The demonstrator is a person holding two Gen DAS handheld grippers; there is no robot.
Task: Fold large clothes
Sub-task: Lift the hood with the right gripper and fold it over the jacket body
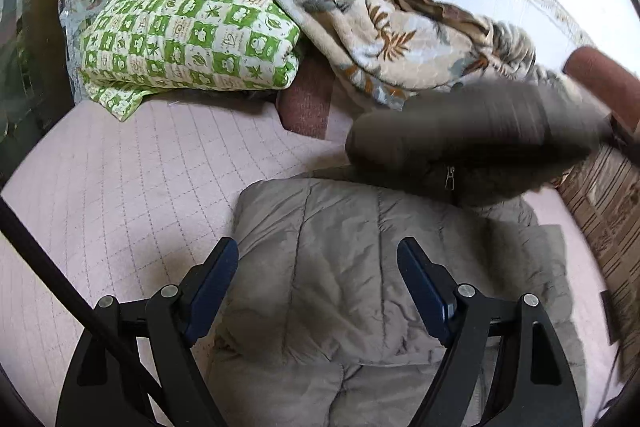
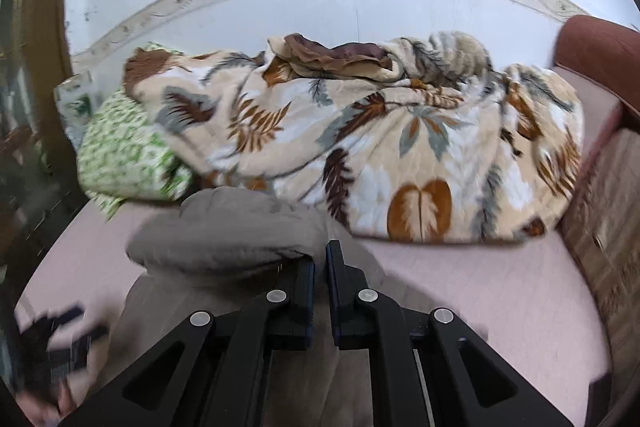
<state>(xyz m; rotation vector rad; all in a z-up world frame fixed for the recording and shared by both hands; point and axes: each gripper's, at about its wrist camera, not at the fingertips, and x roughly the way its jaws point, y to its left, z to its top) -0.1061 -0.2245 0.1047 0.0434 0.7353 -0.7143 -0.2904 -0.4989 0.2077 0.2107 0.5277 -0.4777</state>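
Pink quilted bedding [image 1: 120,187] carries a puffy grey jacket [image 1: 340,267], sleeve [image 2: 224,239] pinched by the right hand-held gripper [image 2: 320,267], left one [image 1: 318,267] agape.

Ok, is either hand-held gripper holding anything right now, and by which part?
The right hand-held gripper is shut on the grey jacket, pinching a puffy fold of it, likely a sleeve. The left hand-held gripper is open over the jacket, holding nothing.

A pink quilted mattress [image 1: 120,163] carries a grey padded jacket [image 1: 340,267] directly under the left gripper [image 1: 318,281], a folded green-and-white checked quilt [image 1: 192,31] far ahead to its left, and a crumpled leaf-print blanket [image 2: 360,147] ahead of the right gripper [image 2: 320,267].
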